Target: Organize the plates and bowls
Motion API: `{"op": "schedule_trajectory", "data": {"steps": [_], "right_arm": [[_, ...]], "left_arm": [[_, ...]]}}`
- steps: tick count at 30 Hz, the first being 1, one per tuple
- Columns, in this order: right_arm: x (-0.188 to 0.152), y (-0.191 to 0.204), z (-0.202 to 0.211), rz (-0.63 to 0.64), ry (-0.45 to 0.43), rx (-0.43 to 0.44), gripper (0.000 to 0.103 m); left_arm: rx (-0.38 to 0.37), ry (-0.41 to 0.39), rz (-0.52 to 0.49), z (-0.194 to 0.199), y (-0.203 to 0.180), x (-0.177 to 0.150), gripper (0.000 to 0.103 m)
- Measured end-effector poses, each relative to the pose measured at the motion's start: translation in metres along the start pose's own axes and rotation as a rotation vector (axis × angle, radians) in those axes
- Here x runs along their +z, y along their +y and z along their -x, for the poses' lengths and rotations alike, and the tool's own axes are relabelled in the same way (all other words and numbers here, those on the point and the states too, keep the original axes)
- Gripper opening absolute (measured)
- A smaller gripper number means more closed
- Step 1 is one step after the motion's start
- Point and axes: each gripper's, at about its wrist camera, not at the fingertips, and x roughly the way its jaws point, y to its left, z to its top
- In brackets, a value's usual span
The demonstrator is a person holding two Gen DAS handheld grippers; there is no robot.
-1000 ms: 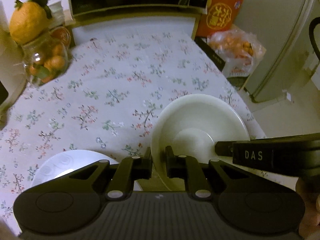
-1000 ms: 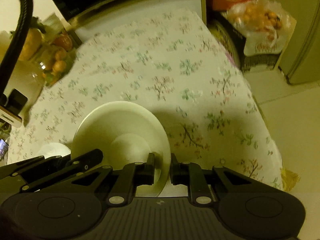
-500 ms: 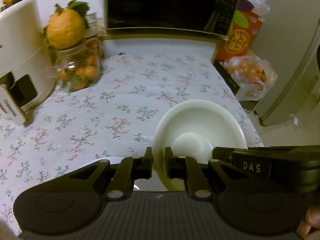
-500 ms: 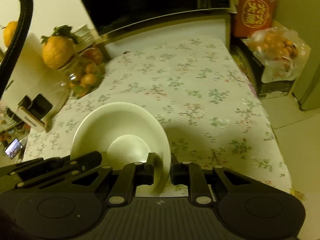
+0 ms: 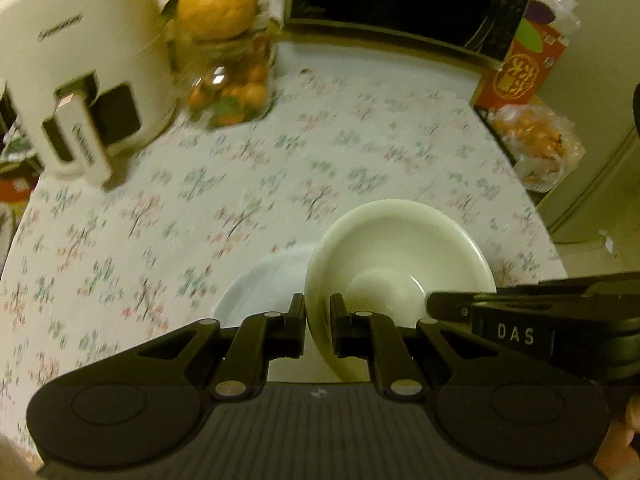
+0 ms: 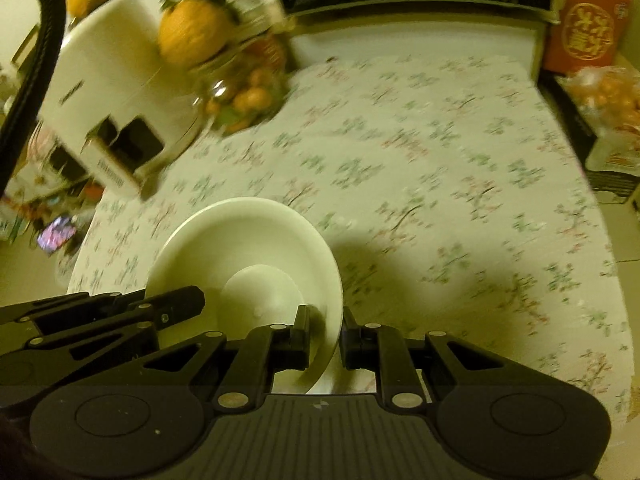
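1. We hold the cream, deep-welled ceramic bowl (image 5: 400,256) aloft between two tools, each pinching its rim from an opposite side.
2. The left gripper (image 5: 318,326) is clenched on the near-left rim; the right gripper (image 6: 325,334) is clenched on the near-right rim.
3. Below the left jaws lies a white, shallow plate (image 5: 264,280), partly hidden by the bowl.
4. Beyond the jaws spreads the floral tablecloth (image 6: 440,168); farther off stand a white appliance (image 5: 80,80) and a glass fruit jar (image 5: 232,92).
5. Risk, in our judgement: thin rim grips may slip if the two hands drift apart or roll unequally, dropping the bowl onto the plate.
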Motion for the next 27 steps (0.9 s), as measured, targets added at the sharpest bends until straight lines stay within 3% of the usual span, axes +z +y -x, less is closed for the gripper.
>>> {"op": "schedule_trajectory", "data": {"steps": [10, 27], "right_arm": [[-0.009, 0.031, -0.016, 0.096, 0.055, 0.008, 0.015], [-0.011, 0.041, -0.026, 0.131, 0.105, 0.005, 0.015]], "left_arm": [[0.003, 0.037, 0.015, 0.002, 0.022, -0.013, 0.011], [0.014, 0.076, 0.026, -0.009, 0.031, -0.022, 0.012]]}}
